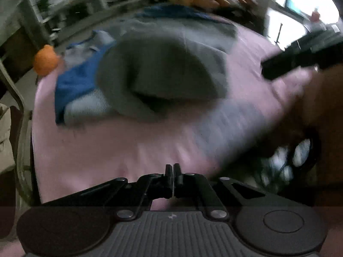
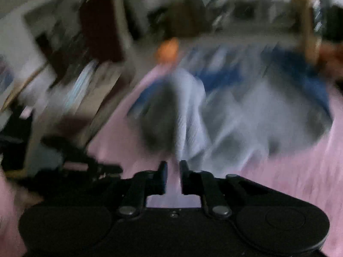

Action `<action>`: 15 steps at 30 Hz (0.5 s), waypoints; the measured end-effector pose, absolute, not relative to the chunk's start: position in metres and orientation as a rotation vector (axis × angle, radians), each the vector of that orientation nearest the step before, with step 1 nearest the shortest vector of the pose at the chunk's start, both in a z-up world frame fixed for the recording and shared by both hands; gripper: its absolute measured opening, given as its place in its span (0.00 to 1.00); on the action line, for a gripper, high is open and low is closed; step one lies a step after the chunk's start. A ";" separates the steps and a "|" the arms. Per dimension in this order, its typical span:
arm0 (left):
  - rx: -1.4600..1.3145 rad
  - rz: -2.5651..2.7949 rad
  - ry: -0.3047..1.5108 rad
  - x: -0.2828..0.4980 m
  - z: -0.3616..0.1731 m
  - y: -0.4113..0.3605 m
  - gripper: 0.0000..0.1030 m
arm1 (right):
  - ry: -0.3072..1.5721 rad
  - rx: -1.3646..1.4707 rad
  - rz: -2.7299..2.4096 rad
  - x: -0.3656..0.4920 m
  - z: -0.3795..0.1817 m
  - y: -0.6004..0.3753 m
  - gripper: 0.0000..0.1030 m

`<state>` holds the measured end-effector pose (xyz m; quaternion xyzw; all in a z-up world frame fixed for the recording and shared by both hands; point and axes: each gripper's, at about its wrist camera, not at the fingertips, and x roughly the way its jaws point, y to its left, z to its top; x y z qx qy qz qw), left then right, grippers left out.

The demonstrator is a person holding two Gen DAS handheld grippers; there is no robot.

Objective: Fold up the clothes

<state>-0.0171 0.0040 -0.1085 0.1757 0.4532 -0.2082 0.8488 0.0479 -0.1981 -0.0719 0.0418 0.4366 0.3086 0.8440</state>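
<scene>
A pile of clothes lies on the pink bed sheet (image 1: 120,150): a grey garment (image 1: 160,75) on top and a blue garment (image 1: 72,79) beside it. My left gripper (image 1: 173,168) hovers over bare sheet in front of the pile, shut with nothing between its fingers. The right gripper's black fingers (image 1: 278,66) reach in from the upper right, with a hand behind them. The right wrist view is heavily blurred. In it my right gripper (image 2: 173,167) stands open with a narrow gap. A pale grey cloth (image 2: 188,111) ends just ahead of its tips, over the blue garment (image 2: 300,79).
An orange ball (image 1: 46,60) sits at the bed's far left corner; it also shows as the orange ball (image 2: 168,49) in the right view. Shelving (image 1: 90,2) stands behind the bed. A chair frame (image 1: 19,107) is at the left edge. A window (image 1: 295,10) glares at upper right.
</scene>
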 end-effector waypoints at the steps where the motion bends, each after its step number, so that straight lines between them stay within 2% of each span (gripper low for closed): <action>1: 0.336 -0.445 0.932 -0.021 -0.101 0.011 0.16 | 0.921 0.075 0.631 0.037 -0.071 -0.203 0.46; 2: 0.281 -0.442 0.902 -0.020 -0.092 0.019 0.20 | 0.902 0.070 0.594 0.029 -0.068 -0.209 0.53; 3: 0.218 -0.423 0.875 -0.015 -0.085 0.026 0.24 | 0.885 0.087 0.557 0.025 -0.065 -0.214 0.55; 4: 0.153 -0.391 0.849 -0.008 -0.078 0.033 0.37 | 0.875 0.127 0.521 0.029 -0.063 -0.218 0.60; 5: 0.089 -0.360 0.823 0.000 -0.071 0.039 0.54 | 0.879 0.180 0.488 0.036 -0.063 -0.220 0.64; 6: 0.029 -0.313 0.801 0.009 -0.066 0.046 0.61 | 0.891 0.242 0.458 0.044 -0.066 -0.222 0.65; 10: -0.241 -0.095 0.839 0.044 -0.077 0.081 0.68 | 0.959 0.496 0.412 0.068 -0.092 -0.220 0.66; 15: -0.421 0.002 1.010 0.076 -0.116 0.107 0.65 | 1.054 0.626 0.314 0.079 -0.141 -0.216 0.63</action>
